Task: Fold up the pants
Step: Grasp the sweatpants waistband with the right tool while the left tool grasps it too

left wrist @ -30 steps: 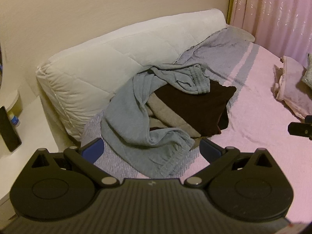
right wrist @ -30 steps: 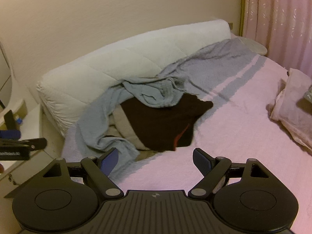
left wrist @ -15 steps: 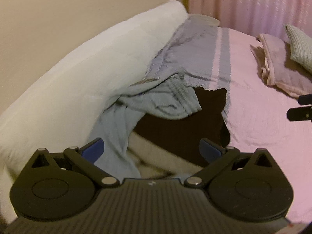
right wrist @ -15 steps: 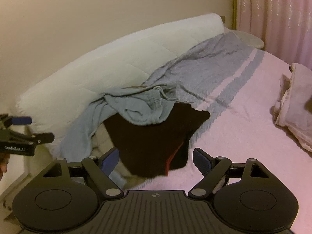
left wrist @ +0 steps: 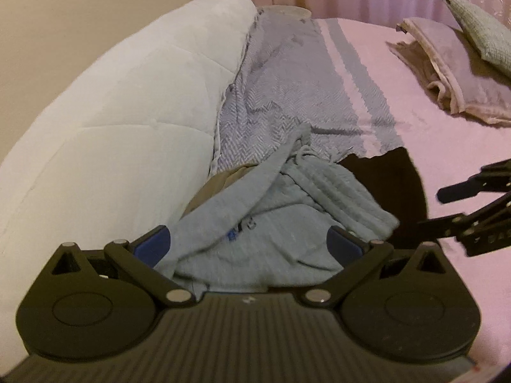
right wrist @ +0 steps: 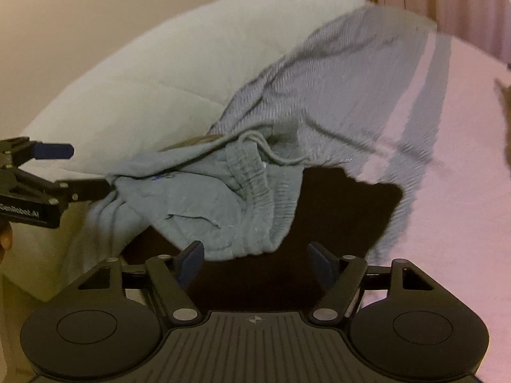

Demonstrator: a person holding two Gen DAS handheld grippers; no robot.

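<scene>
In the left wrist view, a white quilted duvet (left wrist: pixel 127 102) banks up from 9 to 11 o'clock against the beige wall, and a grey herringbone throw (left wrist: pixel 287 73) runs from 12 o'clock down to the centre over the pink bedspread (left wrist: pixel 424 146). Folded pinkish blankets (left wrist: pixel 447 73) lie at 2 o'clock. The grey-blue pants (left wrist: pixel 271 223) sit crumpled at the centre, draped over a dark garment (left wrist: pixel 396 185) and a tan one (left wrist: pixel 223 182) that crowd beneath them. The left gripper (left wrist: pixel 249 242) tilts down over the pants, its blue pads spread wide with cloth lying between them but not pinched. The right gripper (left wrist: pixel 453 204) enters at 3 o'clock. In the right wrist view, which is blurred, the pants (right wrist: pixel 223 204) lie at the centre with the ribbed waistband and drawstring turned up, on the dark garment (right wrist: pixel 335 210); the duvet (right wrist: pixel 166 73) fills 10 to 12 o'clock and the throw (right wrist: pixel 351 73) crosses at 1 o'clock. The right gripper (right wrist: pixel 255 261) points down at the waistband edge, jaws apart and just now narrowing, clamping nothing. The left gripper (right wrist: pixel 80 169) reaches in at 9 o'clock, open, touching the pants' far edge.
</scene>
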